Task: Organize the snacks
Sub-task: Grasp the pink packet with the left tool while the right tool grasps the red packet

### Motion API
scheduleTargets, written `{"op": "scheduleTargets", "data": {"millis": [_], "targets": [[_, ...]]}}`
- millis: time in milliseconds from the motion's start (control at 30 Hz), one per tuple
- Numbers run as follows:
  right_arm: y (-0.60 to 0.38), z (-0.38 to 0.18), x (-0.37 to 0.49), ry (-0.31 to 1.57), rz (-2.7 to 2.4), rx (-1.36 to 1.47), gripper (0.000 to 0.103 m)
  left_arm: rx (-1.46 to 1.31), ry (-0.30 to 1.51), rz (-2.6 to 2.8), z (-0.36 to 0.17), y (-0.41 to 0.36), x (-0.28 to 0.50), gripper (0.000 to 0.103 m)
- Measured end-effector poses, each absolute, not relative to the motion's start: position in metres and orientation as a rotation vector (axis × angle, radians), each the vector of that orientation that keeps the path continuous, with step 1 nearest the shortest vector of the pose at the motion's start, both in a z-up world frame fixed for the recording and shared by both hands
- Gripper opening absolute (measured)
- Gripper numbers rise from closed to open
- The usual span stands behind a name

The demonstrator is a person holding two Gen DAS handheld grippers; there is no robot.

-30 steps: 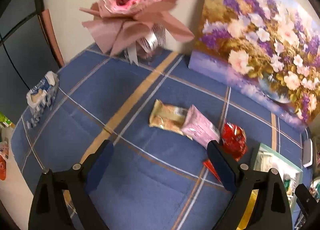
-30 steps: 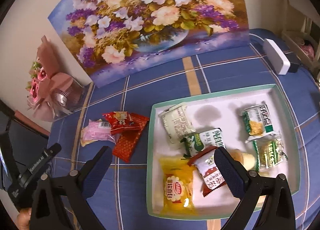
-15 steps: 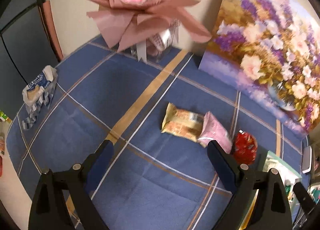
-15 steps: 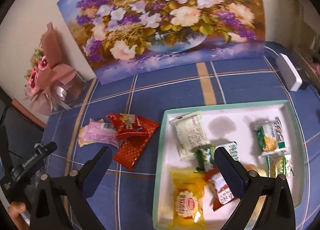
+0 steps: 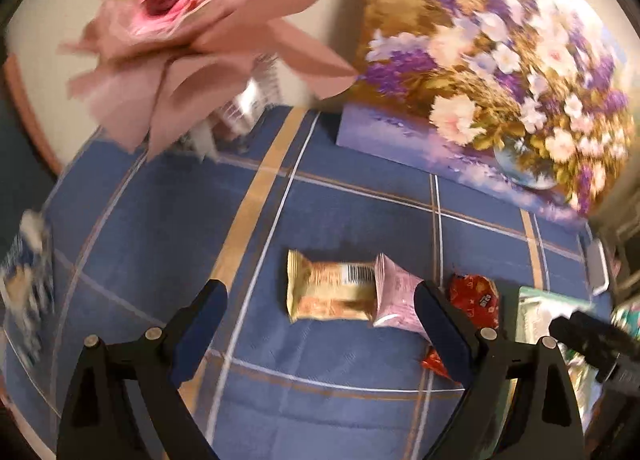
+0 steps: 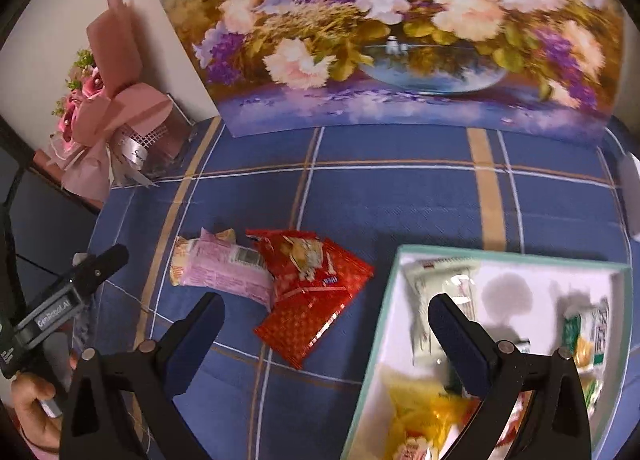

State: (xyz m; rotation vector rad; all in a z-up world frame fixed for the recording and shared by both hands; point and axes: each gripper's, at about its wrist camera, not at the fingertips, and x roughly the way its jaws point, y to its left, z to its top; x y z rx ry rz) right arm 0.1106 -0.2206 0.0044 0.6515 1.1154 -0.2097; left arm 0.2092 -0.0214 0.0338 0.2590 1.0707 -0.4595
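Left gripper (image 5: pixel 320 300) hangs low over the blue plaid cloth (image 5: pixel 340 212), jaws spread wide, empty, nose aimed at the tan snack packet (image 5: pixel 330 292) with the pink packet (image 5: pixel 394 296) touching its right end. Right gripper (image 6: pixel 324 312) is spread and empty too, poised above the red packets (image 6: pixel 316 292), the teal-rimmed tray (image 6: pixel 374 344) of snacks at near right. A hand (image 6: pixel 34 408) grips the left tool at far left; its label reads "GenRobot.AI". Packet print is too blurred to read.
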Motion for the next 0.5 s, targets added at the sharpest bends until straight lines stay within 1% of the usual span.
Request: {"op": "scheduleTargets", "data": {"millis": [133, 233, 367, 433, 500], "targets": [[-0.224, -0.001, 0.129, 1.166, -0.210, 0.626, 0.103, 0.309, 1.083, -0.540, 0.035, -0.035, 0.218, 0.095], [-0.224, -0.006, 0.140, 1.177, -0.188, 0.624, 0.102, 0.302, 1.129, -0.571, 0.029, -0.042, 0.225, 0.095], [-0.221, -0.020, 0.153, 1.203, -0.149, 0.649, 0.091, 0.276, 1.196, -0.617, 0.016, -0.054, 0.227, 0.093], [-0.218, -0.030, 0.159, 1.222, -0.133, 0.654, 0.088, 0.260, 1.230, -0.639, 0.007, -0.063, 0.226, 0.089], [-0.216, -0.039, 0.163, 1.236, -0.126, 0.661, 0.082, 0.244, 1.269, -0.653, -0.002, -0.069, 0.227, 0.076]]}}
